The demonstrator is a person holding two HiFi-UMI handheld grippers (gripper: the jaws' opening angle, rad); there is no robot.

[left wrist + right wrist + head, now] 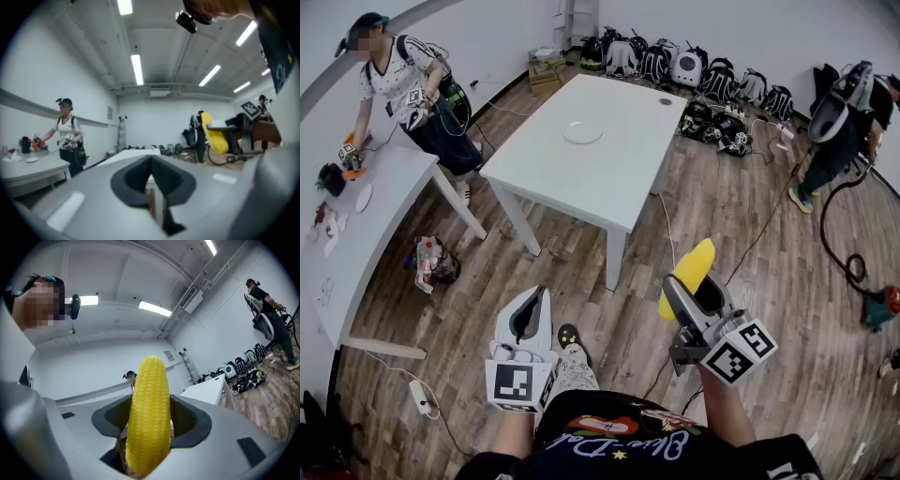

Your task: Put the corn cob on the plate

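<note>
The yellow corn cob [687, 277] stands between the jaws of my right gripper [692, 291], which is shut on it; in the right gripper view the corn cob [149, 413] fills the gap between the dark pads and sticks out past them. My left gripper [534, 295] hangs beside it at the lower left, shut with nothing in it. Both are over the wooden floor, well short of the white table [609, 178]. A white plate [582, 132] lies near the table's middle. The left gripper view shows the corn cob [213, 133] off to the right.
A person [403, 84] works at a second white table [366, 234] on the left. Another person [848, 122] bends over at the far right. Backpacks [694, 70] line the back wall. Cables [848, 253] and a power strip [420, 397] lie on the floor.
</note>
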